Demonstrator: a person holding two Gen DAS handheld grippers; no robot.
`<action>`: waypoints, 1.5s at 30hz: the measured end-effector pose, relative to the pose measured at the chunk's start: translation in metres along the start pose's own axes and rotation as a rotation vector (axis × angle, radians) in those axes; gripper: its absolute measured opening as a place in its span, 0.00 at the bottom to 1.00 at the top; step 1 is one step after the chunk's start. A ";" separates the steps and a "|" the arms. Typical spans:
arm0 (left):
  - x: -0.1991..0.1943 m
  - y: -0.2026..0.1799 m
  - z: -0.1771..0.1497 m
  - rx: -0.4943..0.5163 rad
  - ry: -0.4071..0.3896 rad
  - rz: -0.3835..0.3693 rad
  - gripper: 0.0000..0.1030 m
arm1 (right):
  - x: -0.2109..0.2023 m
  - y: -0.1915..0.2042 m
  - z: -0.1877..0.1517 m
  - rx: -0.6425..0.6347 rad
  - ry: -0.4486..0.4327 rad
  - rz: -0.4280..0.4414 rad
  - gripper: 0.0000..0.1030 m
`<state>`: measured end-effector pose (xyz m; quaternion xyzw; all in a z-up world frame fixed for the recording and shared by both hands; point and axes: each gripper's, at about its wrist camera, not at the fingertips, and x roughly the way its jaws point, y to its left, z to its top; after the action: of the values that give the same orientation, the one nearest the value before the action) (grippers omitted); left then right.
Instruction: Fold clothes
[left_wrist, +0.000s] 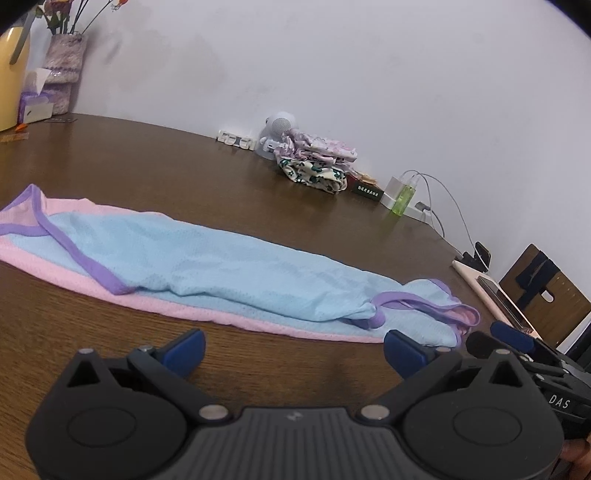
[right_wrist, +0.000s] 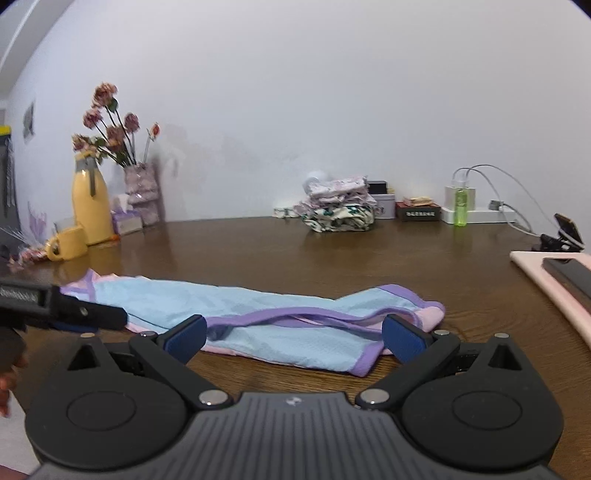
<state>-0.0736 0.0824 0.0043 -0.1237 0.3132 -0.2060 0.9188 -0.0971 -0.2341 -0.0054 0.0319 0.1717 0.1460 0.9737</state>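
Observation:
A light blue and pink garment with purple trim (left_wrist: 207, 266) lies folded lengthwise into a long strip on the brown table (left_wrist: 177, 170). My left gripper (left_wrist: 293, 350) is open just in front of the strip's near edge, holding nothing. In the right wrist view the same garment (right_wrist: 288, 325) shows its armhole end, and my right gripper (right_wrist: 295, 338) is open at that end with the cloth edge between its fingers, not clamped. The right gripper also shows in the left wrist view at the right (left_wrist: 517, 343). The left gripper's body (right_wrist: 74, 306) is at the left.
A stack of folded patterned clothes (right_wrist: 340, 206) sits by the back wall. A yellow jug (right_wrist: 90, 206), a mug (right_wrist: 68, 243) and a vase of flowers (right_wrist: 140, 192) stand at the back left. A green bottle (right_wrist: 460, 206), a power strip with cables and a pink pad with a phone (right_wrist: 554, 280) are on the right.

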 end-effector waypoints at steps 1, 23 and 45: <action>0.000 0.001 0.000 -0.001 -0.004 0.000 1.00 | 0.001 -0.002 0.000 0.010 0.012 0.008 1.00; 0.006 0.001 -0.003 0.006 -0.015 0.030 1.00 | 0.005 -0.002 -0.005 0.061 0.051 0.052 1.00; -0.002 -0.003 -0.012 0.037 -0.077 0.027 1.00 | 0.004 0.003 -0.006 0.014 0.043 0.065 1.00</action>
<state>-0.0838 0.0790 -0.0030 -0.1100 0.2755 -0.1943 0.9350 -0.0967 -0.2303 -0.0121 0.0412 0.1927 0.1769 0.9643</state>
